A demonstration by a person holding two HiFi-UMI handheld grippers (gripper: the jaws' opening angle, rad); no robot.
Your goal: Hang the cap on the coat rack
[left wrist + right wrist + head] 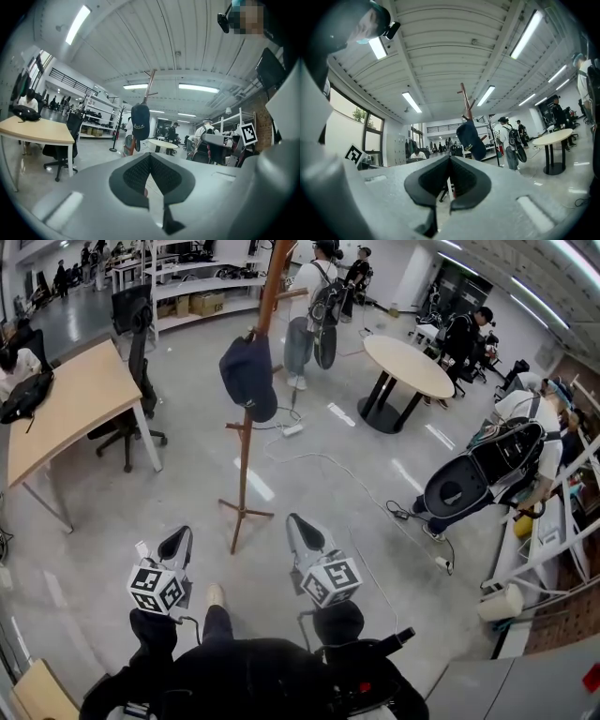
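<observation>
The cap (249, 376) hangs on the coat rack (246, 446); both grippers' jaws are closed and empty.

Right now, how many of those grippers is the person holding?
2: left gripper at the head view's lower left, right gripper beside it; both shut, empty; none hidden.

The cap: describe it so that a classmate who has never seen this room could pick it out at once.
Between the long desk on the left and the round table on the right stands a wooden coat rack. The cap hangs from a peg partway up its pole. It is the only thing seen on the rack, dark navy against the brown wood.
</observation>
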